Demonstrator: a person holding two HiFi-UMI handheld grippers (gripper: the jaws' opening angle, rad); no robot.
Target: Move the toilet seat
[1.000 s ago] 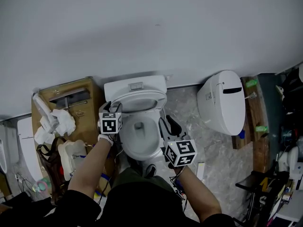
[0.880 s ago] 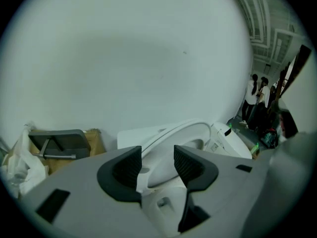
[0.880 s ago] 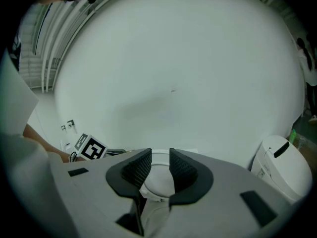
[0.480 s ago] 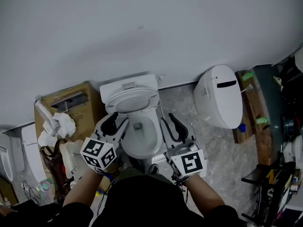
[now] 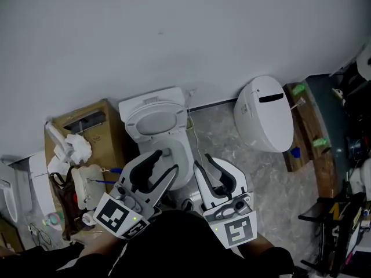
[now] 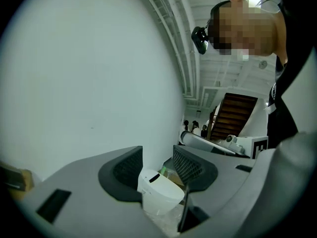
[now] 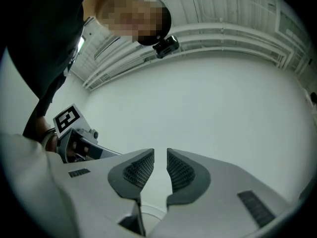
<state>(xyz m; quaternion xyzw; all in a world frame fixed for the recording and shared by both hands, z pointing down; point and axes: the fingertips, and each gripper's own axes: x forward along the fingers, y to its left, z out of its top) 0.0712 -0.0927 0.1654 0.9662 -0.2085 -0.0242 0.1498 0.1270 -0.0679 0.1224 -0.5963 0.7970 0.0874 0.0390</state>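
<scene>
**Both grippers empty, held off the toilet**

White wall (image 5: pixel 174 33) fills the upper half of the head view, above a pale mottled floor (image 5: pixel 223 135). A toilet (image 5: pixel 182 141) stands against the wall. Its seat (image 5: pixel 153 122) shows as an oval just in front of the tank (image 5: pixel 152 102) and behind the open bowl (image 5: pixel 174 150), apparently tipped up. The left gripper (image 5: pixel 164 163) and right gripper (image 5: pixel 204 162) sit side by side at the near edge of the bowl. Neither is on the seat. A cardboard box (image 5: pixel 93 123) stands to the left, and a second toilet (image 5: pixel 264 120) with its lid down stands to the right.

From the left gripper view, the jaws stand well apart with nothing gripped. The second toilet shows far off through the gap, with the wall to its left.

From the right gripper view, the jaws have just been closing and now leave only a narrow slit. Nothing is between them, only bare wall beyond. The left gripper's marker cube (image 7: pixel 67 119) shows at the left.
</scene>
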